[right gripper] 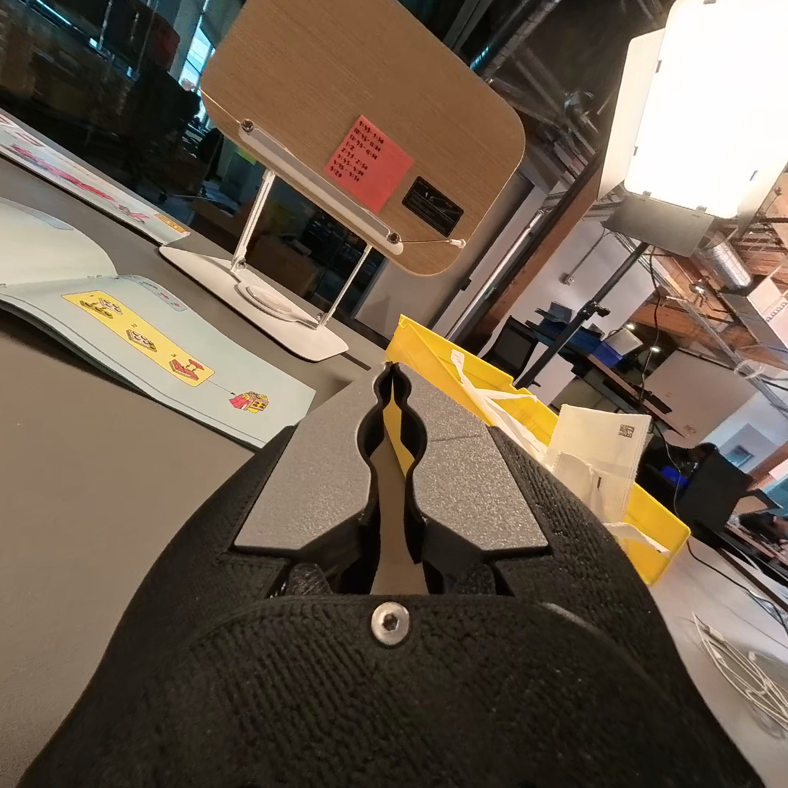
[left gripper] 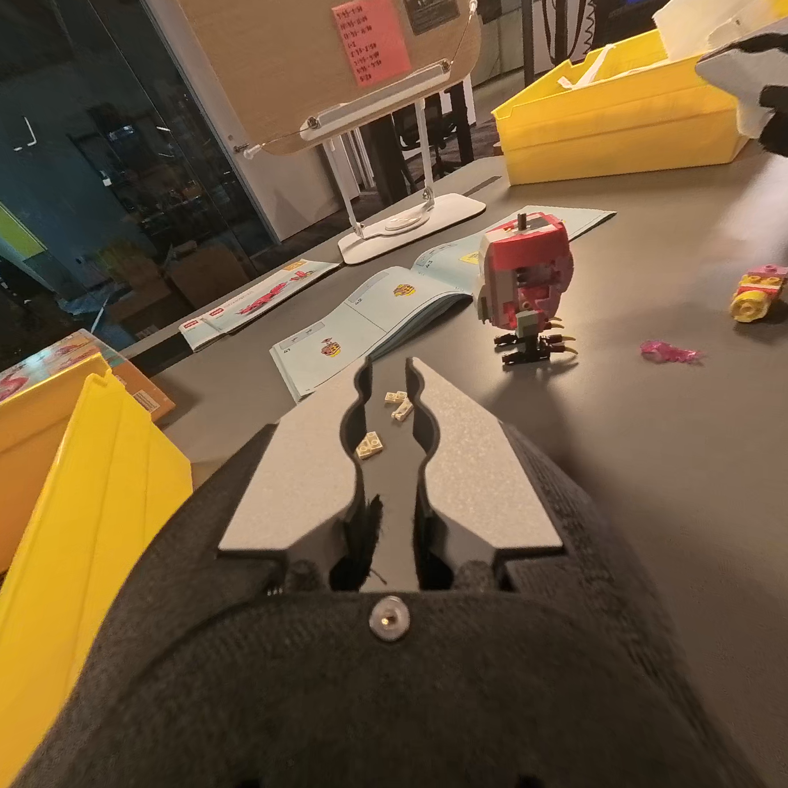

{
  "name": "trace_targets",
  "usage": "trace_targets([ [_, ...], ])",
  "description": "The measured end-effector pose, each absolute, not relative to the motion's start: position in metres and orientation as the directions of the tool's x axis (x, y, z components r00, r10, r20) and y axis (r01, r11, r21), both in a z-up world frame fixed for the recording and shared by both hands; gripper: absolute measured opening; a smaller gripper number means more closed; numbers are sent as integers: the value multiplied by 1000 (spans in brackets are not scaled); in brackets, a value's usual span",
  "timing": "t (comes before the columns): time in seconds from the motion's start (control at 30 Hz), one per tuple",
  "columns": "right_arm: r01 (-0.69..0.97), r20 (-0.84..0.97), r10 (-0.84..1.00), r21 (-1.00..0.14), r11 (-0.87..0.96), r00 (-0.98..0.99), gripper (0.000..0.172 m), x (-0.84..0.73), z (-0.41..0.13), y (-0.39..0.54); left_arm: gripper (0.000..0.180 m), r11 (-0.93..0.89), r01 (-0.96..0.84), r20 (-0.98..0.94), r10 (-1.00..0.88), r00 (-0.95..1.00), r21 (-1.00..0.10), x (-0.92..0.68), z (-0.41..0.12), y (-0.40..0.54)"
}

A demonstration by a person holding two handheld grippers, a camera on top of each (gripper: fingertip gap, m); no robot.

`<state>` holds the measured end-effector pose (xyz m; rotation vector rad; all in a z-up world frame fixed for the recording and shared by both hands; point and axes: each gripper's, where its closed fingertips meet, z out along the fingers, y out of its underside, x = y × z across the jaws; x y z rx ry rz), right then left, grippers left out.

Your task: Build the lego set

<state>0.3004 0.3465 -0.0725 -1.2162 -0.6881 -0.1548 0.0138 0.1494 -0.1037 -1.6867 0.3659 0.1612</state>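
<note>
My left gripper [left gripper: 389,362] is open and hovers low over the dark table [left gripper: 597,469]. Nothing is pressed between its pads. Three small tan brick pieces lie on the table under the gap between its fingers: two near the tips [left gripper: 396,397] [left gripper: 402,411] and one farther back [left gripper: 370,445]. A red, pink and grey brick model with clawed feet [left gripper: 526,273] stands ahead to the right. My right gripper [right gripper: 392,367] is shut, its tips meeting just before a yellow bin [right gripper: 469,383] that holds white paper bags [right gripper: 597,443]. It also shows in the left wrist view [left gripper: 742,55] over that bin [left gripper: 618,123].
An open instruction booklet [left gripper: 383,307] [right gripper: 149,341] lies beyond the left gripper. A white stand with a wooden board [left gripper: 409,226] [right gripper: 264,298] is behind it. A small yellow and pink build [left gripper: 759,294] and a clear pink piece [left gripper: 669,351] lie right. Another yellow bin [left gripper: 85,490] stands close left. My right fingertips sit around 35 centimetres from my left ones.
</note>
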Motion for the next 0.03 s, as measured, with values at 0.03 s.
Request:
trace_targets([
  [0.03,459,559,248,-811,364,791,0,300,-73,347,13,-109,-330,-313,-148,938,-938,14,-104,149],
])
